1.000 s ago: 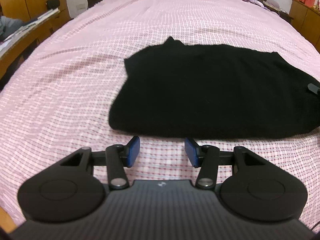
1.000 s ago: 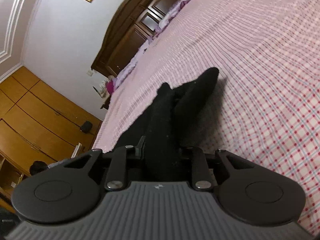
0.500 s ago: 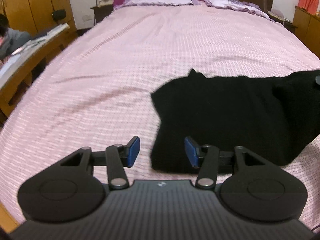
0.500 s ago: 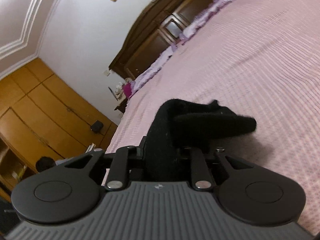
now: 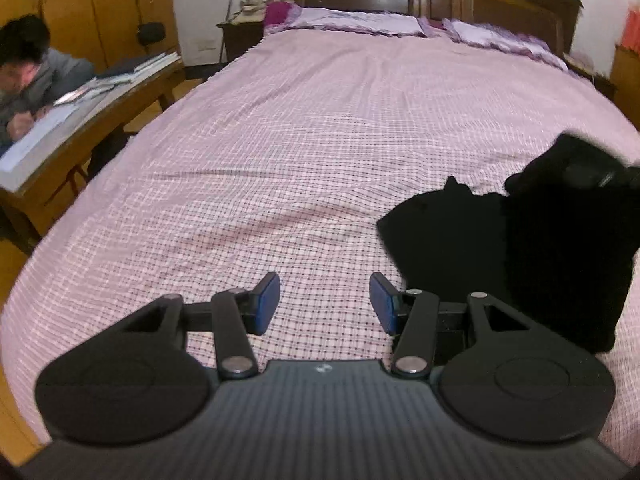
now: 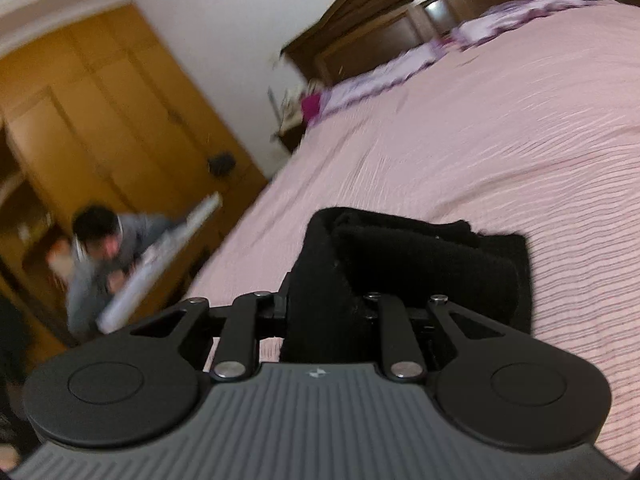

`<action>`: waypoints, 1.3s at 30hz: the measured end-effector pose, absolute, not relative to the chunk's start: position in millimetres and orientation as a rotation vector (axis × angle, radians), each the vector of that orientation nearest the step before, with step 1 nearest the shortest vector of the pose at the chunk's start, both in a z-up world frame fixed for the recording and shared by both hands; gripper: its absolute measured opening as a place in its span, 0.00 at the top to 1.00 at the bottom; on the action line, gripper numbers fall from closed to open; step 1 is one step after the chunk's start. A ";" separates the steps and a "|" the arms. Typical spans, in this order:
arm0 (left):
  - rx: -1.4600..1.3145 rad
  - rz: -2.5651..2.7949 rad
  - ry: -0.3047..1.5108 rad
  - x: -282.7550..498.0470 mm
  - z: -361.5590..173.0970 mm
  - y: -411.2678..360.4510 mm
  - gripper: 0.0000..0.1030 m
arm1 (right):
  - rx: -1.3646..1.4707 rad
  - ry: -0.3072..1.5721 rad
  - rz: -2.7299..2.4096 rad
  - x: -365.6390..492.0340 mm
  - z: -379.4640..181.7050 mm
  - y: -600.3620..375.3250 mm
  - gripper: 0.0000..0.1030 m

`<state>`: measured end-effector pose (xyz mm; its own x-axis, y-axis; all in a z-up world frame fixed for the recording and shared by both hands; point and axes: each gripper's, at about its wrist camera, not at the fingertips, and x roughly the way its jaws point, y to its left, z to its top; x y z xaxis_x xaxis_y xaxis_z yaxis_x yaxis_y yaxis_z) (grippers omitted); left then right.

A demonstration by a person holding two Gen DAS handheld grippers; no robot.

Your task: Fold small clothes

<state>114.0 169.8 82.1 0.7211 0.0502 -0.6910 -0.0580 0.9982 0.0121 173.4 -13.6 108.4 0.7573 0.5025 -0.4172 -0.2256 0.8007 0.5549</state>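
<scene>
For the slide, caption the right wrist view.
Right gripper shut on folded black knit garment above the pink checked bedspread.

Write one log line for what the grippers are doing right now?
left hand-held gripper: open, empty | right hand-held gripper: shut on black garment | garment partly lifted off pink checked bed

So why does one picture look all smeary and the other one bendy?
Right wrist view: motion blur smears the wardrobe and bed; only the right tool and black garment look crisp. Left wrist view: sharper, but the fisheye lens bulges the bed.
</scene>
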 end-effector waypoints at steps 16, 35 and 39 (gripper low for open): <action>-0.083 0.141 0.665 104.1 57.5 191.0 0.50 | 0.186 0.721 0.599 163.1 59.2 96.7 0.35; 0.005 -0.063 0.599 119.3 100.4 151.6 0.50 | 0.410 0.552 0.402 54.8 89.0 -43.6 0.28; 0.038 -0.131 0.635 139.4 74.2 116.8 0.50 | 0.477 0.544 0.350 44.0 74.1 -69.3 0.23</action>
<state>139.4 116.8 74.2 0.7971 -0.1097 -0.5939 0.1333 0.9911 -0.0042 44.0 -69.3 74.1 0.8017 0.4362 -0.4087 -0.1904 0.8345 0.5171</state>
